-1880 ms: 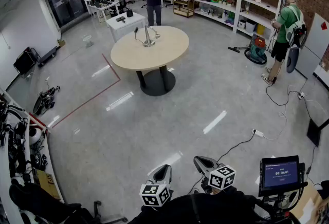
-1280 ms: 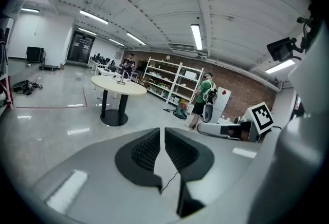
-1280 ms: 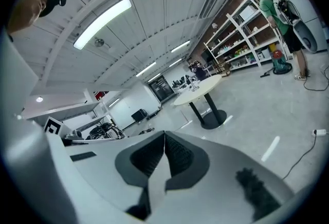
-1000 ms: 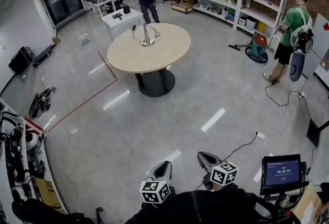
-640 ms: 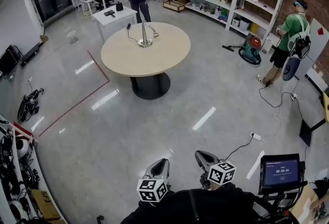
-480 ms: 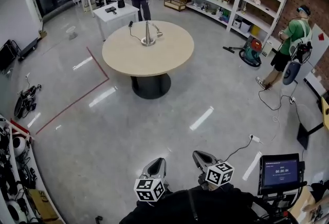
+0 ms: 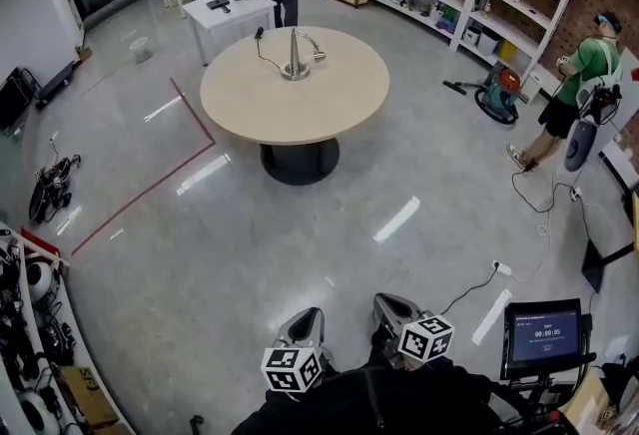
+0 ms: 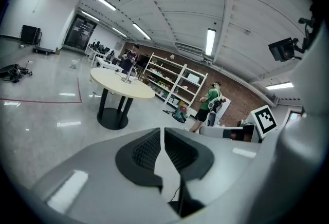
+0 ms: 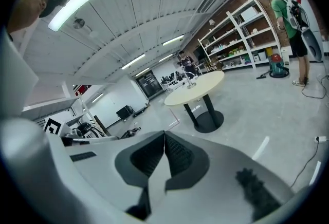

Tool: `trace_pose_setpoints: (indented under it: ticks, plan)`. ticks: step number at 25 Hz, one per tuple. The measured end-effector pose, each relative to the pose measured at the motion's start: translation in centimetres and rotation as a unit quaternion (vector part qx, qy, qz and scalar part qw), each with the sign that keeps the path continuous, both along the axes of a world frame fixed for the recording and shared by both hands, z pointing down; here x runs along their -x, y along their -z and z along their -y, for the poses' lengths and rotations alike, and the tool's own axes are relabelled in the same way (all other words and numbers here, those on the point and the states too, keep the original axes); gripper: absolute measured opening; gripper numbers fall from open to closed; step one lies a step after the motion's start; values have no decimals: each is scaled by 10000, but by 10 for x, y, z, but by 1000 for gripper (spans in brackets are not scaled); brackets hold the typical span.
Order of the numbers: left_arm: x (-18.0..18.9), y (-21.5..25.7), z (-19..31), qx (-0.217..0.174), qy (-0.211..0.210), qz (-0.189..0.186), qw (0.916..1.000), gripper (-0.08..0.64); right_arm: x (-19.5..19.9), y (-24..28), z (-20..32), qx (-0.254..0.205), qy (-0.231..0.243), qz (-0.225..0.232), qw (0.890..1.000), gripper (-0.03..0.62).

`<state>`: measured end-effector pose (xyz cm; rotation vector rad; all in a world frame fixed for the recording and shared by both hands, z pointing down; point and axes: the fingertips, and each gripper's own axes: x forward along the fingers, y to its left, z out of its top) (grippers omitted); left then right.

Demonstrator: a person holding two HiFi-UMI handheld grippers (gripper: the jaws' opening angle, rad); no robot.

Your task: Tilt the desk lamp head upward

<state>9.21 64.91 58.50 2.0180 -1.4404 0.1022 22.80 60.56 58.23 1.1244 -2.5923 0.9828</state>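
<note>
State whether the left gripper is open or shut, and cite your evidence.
Shut. In its own view, the left gripper has its jaws meeting at the tips, with nothing between them.

Two hand-held grippers (image 7: 308,318) (image 7: 387,305), one lamp (image 7: 296,56), one table (image 7: 300,109)

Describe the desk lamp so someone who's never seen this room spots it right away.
Find the round beige table on a black pedestal in the middle of the room. Toward its far side stands the silver metal desk lamp: an upright post on a round base, the only tall thing on that tabletop.
</note>
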Motion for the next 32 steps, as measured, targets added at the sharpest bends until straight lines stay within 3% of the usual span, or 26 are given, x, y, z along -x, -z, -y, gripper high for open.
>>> trace_pose_setpoints:
  ticks: [7, 12, 19, 25, 32]
  plan:
    - [10, 16, 17, -88, 226, 272, 9993, 31, 15, 8, 23, -121, 264, 193, 9994, 6]
    - [-55, 25, 119, -229, 229, 513, 9982, 31, -36, 20, 129, -406, 497, 250, 9976, 6]
    - [-88, 32, 175, -223, 343, 613, 9973, 32, -74, 21, 191, -366, 460, 409, 9974, 6]
    - [-94, 25, 213, -182, 358, 678, 9969, 31, -81, 12, 231, -301, 440, 491, 9974, 6]
    - [-64, 18, 262, -190, 289, 542, 9979, 31, -55, 5, 277, -291, 352, 408, 9981, 6]
